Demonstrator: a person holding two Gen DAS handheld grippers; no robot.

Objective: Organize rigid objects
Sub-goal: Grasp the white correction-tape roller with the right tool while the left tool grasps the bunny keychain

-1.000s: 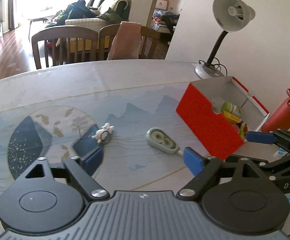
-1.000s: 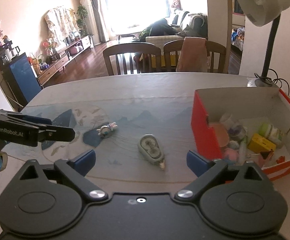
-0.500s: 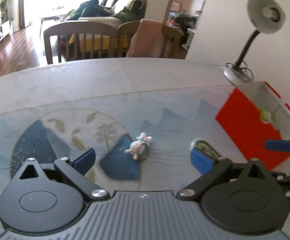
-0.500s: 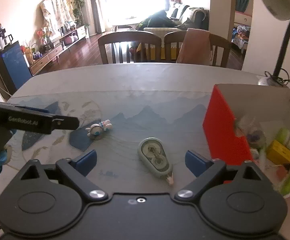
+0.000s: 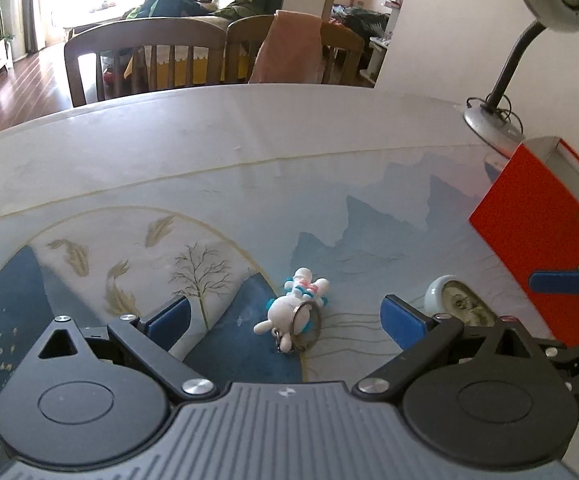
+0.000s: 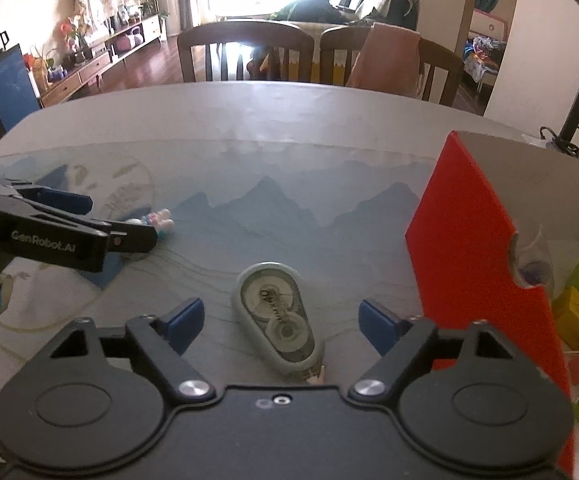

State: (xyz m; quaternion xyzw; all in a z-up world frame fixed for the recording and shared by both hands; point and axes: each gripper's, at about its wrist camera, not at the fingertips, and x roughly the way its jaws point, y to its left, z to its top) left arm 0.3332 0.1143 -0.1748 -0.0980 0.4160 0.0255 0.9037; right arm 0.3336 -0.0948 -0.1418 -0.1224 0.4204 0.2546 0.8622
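Viewing both wrists, I find my left gripper (image 5: 285, 316) spread wide around the rabbit keychain (image 5: 294, 310) on the table (image 5: 249, 152); my right gripper (image 6: 279, 318) gapes likewise about the correction tape (image 6: 277, 316), beside the red box (image 6: 469, 240).

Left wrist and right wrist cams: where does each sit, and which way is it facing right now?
Left wrist: on the left gripper, facing along its open fingers at the bunny keychain; the right gripper pokes in at right.
Right wrist: on the right gripper, facing the correction tape; the left gripper shows at left.
Shared: keychain, tape, red box, chairs.
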